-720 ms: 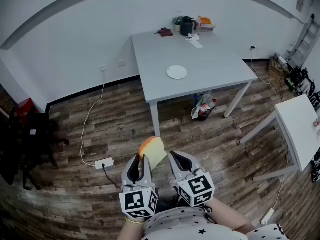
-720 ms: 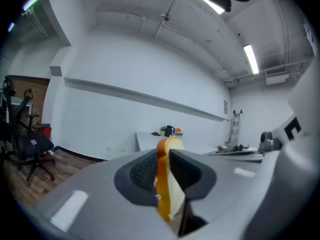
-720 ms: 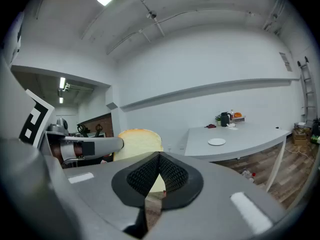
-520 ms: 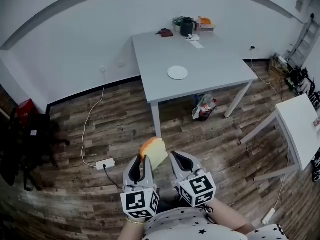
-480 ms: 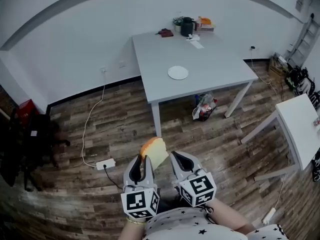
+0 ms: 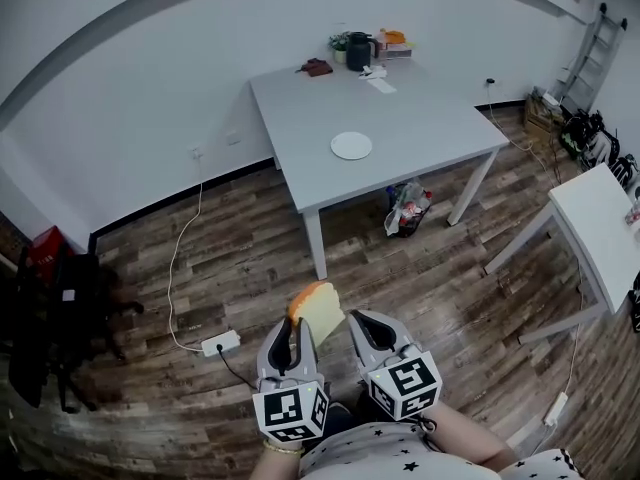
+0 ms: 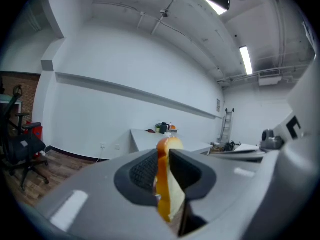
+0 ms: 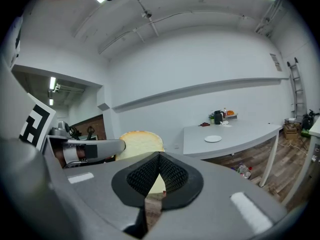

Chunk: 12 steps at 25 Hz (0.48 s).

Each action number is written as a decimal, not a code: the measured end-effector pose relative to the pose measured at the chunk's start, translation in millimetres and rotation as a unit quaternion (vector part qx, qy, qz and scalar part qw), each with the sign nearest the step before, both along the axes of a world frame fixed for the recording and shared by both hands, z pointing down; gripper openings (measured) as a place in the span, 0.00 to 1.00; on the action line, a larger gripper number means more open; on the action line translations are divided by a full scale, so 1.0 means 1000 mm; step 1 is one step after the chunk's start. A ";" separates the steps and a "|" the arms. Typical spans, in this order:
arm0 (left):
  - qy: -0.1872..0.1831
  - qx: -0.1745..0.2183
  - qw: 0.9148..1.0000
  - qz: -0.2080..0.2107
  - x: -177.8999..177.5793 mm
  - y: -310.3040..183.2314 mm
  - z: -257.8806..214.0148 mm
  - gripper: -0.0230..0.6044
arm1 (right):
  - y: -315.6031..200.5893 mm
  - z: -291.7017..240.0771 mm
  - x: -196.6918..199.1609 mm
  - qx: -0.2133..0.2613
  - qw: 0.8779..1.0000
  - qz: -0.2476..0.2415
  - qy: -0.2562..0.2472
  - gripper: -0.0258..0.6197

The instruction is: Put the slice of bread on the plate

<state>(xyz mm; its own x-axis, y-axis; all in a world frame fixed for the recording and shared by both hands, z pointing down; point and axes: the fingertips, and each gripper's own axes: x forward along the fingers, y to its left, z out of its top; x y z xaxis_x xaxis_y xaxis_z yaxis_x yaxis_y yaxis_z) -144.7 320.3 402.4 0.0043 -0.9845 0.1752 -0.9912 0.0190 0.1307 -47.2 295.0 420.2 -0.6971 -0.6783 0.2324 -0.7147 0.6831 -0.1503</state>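
Slice of bread (image 6: 317,311): held on edge, upright, well short of the plate (image 6: 351,146), out over the wood floor (image 6: 230,258) and not over the counter (image 6: 420,118) at all. Crust edge up, pale crumb face turned toward the right side.

Left claw (image 6: 290,340): clamped on the slice. The left gripper view shows both ribbed pads pressed flat against the two faces, with the crust poking out past the tips. Gripping on the faces rather than the edges likely keeps soft bread from folding or tearing. It also leaves the lower part free to be laid down first.

Right claw (image 6: 372,333): just beside the left one, same distance from the plate. Its pads meet at the tips with nothing between them; the bread seen in its view sits behind, in the other claw. Judged idle, carried along only.

Plate: white, bare, near the middle of the counter. A dark jug (image 6: 358,52) and small clutter stand well beyond it at the far edge. A bag (image 6: 407,208) lies on the floor under the counter, on the near side of the plate.

Judgement: carry phase. The whole approach to the plate remains, then a tilt to flat before release.
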 end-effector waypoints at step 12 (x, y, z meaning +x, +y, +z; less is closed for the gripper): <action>0.002 0.001 1.000 0.017 0.007 -0.087 0.008 0.16 | -0.088 0.009 0.010 -0.002 1.000 0.015 -0.004 0.04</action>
